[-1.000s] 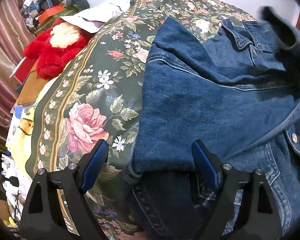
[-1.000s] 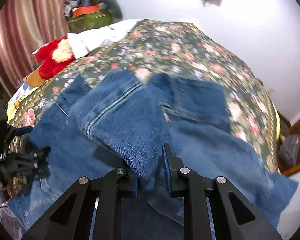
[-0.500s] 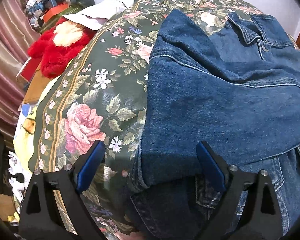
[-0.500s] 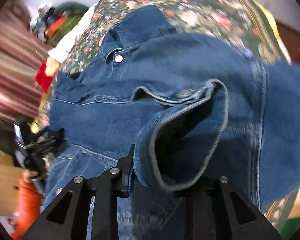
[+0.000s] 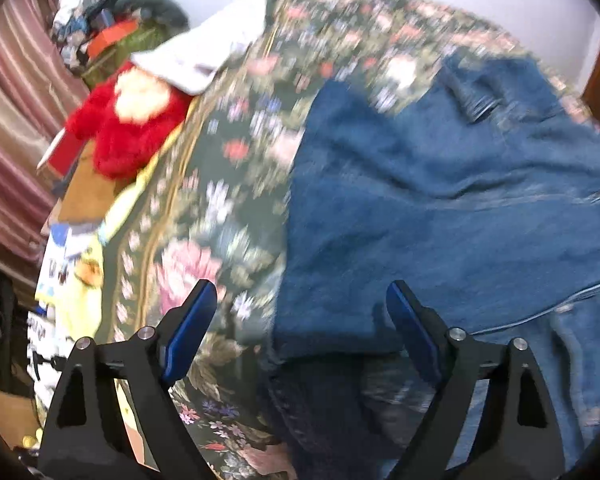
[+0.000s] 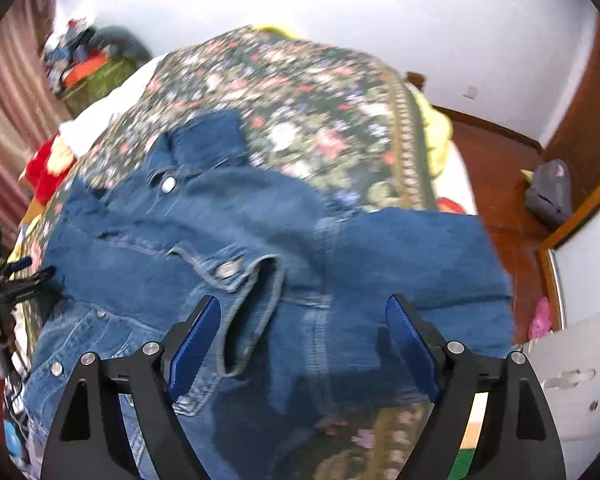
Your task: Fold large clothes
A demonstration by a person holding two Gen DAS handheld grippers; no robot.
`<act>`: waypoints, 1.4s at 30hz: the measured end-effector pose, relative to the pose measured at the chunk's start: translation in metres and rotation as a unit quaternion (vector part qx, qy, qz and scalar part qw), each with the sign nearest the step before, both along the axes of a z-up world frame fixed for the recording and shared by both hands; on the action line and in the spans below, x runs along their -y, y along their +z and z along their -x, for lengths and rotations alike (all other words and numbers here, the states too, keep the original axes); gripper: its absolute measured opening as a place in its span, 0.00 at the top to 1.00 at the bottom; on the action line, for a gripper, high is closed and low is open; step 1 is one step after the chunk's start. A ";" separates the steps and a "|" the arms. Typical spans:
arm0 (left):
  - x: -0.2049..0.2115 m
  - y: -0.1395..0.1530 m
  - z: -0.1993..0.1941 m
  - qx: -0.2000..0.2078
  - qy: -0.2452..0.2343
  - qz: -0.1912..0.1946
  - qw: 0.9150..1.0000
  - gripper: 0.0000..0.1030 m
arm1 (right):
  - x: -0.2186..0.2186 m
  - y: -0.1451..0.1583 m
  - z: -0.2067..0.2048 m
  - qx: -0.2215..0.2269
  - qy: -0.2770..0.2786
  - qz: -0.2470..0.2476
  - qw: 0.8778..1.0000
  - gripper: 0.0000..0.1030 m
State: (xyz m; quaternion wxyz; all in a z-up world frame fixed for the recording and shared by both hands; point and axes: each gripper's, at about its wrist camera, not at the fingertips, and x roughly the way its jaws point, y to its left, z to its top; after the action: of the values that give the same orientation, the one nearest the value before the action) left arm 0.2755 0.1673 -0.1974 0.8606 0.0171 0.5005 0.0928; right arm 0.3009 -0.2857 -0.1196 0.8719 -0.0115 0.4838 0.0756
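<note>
A blue denim jacket (image 5: 440, 208) lies on a bed with a dark floral cover (image 5: 228, 176). Its left sleeve is folded across the body. My left gripper (image 5: 300, 320) is open and empty, above the jacket's left edge. In the right wrist view the jacket (image 6: 236, 236) lies spread with its right sleeve folded across the front, and the sleeve's cuff (image 6: 252, 304) lies just ahead of the jaws. My right gripper (image 6: 302, 328) is open and empty above that cuff. The left gripper also shows at the left edge of the right wrist view (image 6: 16, 284).
A red plush toy (image 5: 128, 128) and a white pillow (image 5: 204, 56) lie at the head of the bed. Boxes and clutter (image 5: 108, 36) stand beside a pink curtain (image 5: 12, 128). A wooden door (image 6: 580, 120) and a grey bag (image 6: 548, 192) are to the right.
My right gripper carried the sleeve across the jacket, opened and let it go, then pulled back. My left gripper stayed open and shifted slightly; its view is blurred by motion.
</note>
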 end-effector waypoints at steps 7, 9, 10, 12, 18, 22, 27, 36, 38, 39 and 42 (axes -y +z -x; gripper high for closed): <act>0.054 0.071 -0.013 0.078 -0.062 0.013 0.995 0.15 | 0.080 0.015 0.016 0.012 -0.091 -0.066 0.994 0.13; 0.074 0.082 -0.021 0.088 -0.076 0.034 0.993 0.15 | 0.108 0.010 0.025 0.010 -0.125 -0.085 0.989 0.07; 0.083 0.085 -0.026 0.089 -0.081 0.046 0.992 0.15 | 0.120 0.006 0.030 0.007 -0.139 -0.092 0.986 0.07; 0.102 0.083 -0.040 0.080 -0.093 0.077 0.989 0.15 | 0.140 -0.004 0.036 -0.008 -0.158 -0.104 0.982 0.06; 0.154 0.051 -0.069 0.009 -0.118 0.132 0.984 0.15 | 0.199 -0.058 0.053 -0.073 -0.212 -0.176 0.958 0.06; 0.180 0.022 -0.085 -0.048 -0.122 0.151 0.980 0.15 | 0.222 -0.094 0.051 -0.113 -0.238 -0.228 0.937 0.06; 0.199 -0.009 -0.087 -0.092 -0.124 0.147 0.977 0.15 | 0.227 -0.119 0.032 -0.126 -0.237 -0.251 0.930 0.06; 0.206 -0.027 -0.083 -0.084 -0.126 0.126 0.980 0.12 | 0.232 -0.147 -0.016 -0.106 -0.281 -0.260 0.918 0.10; 0.204 -0.028 -0.084 -0.082 -0.126 0.127 0.980 0.11 | 0.234 -0.148 -0.027 -0.093 -0.295 -0.251 0.917 0.22; 0.204 -0.029 -0.084 -0.081 -0.126 0.127 0.981 0.11 | 0.235 -0.148 -0.029 -0.085 -0.300 -0.248 0.917 0.34; 0.204 -0.028 -0.083 -0.079 -0.126 0.125 0.981 0.11 | 0.234 -0.138 -0.034 -0.054 -0.304 -0.228 0.924 0.69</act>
State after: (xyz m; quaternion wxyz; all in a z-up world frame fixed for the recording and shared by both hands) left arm 0.3589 -0.0367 -0.2249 0.8186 -0.0198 0.5682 -0.0814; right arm 0.3350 -0.5193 -0.2578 0.8049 0.3387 0.4800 -0.0841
